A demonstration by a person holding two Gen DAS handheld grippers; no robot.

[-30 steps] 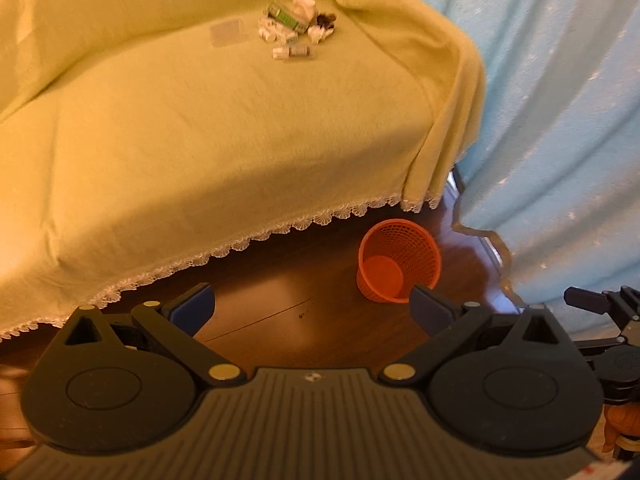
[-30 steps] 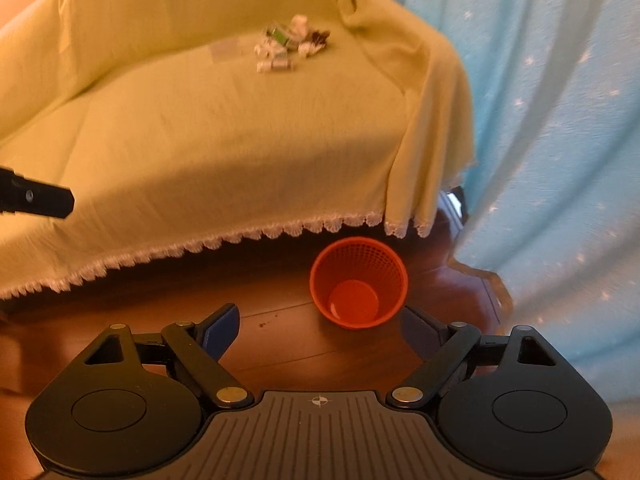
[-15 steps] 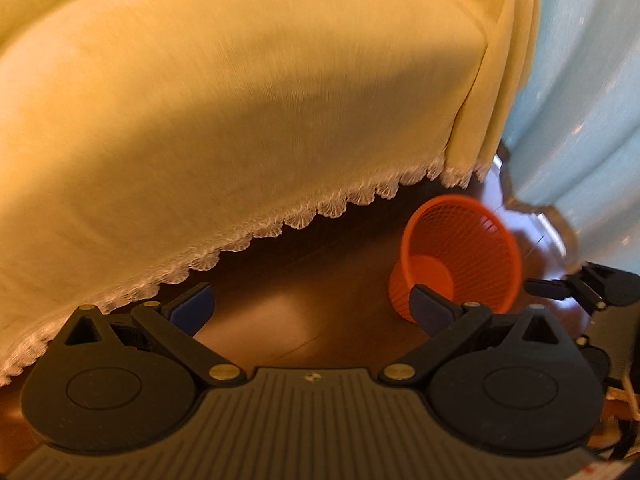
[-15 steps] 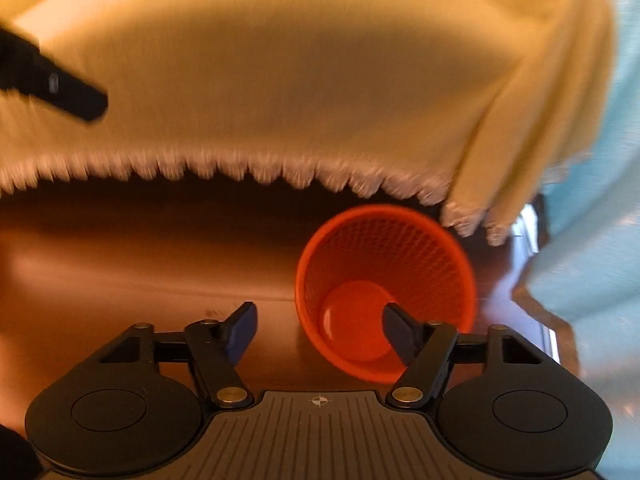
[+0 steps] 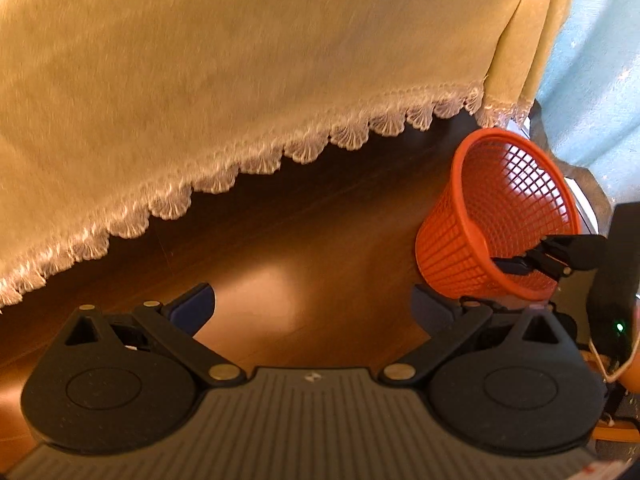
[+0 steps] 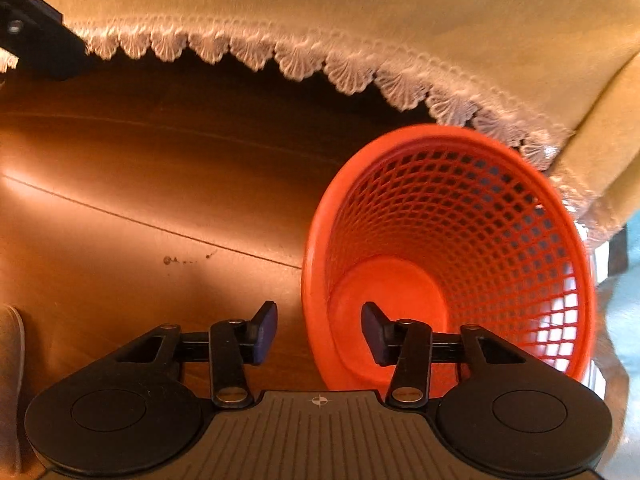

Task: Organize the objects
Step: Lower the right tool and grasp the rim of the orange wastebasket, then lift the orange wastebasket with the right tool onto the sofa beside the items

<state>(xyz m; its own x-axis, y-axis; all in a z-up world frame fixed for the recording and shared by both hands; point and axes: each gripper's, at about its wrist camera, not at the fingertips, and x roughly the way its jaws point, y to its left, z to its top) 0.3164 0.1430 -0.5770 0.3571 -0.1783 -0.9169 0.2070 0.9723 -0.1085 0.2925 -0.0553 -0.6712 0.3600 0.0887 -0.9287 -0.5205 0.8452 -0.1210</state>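
Observation:
An orange mesh basket (image 6: 460,220) stands on the wood floor beside the sofa's corner, with nothing inside it. My right gripper (image 6: 319,328) straddles its near rim, left finger outside the wall and right finger inside. The jaws stand partly apart and I see no contact with the wall. In the left wrist view the basket (image 5: 452,248) appears tilted at the right, and the right gripper's fingers (image 5: 520,264) reach over its rim. My left gripper (image 5: 312,306) hangs open over bare floor, holding nothing.
A yellow sofa cover (image 5: 240,60) with a white lace hem hangs just above the brown wood floor (image 5: 300,240). A pale blue curtain (image 5: 600,60) sits right of the sofa. Part of the left gripper's body (image 6: 24,36) shows at the upper left of the right wrist view.
Both grippers dropped low toward the floor and basket, so the small items on the sofa left view. The right gripper's jaws narrowed and came down over the basket's rim.

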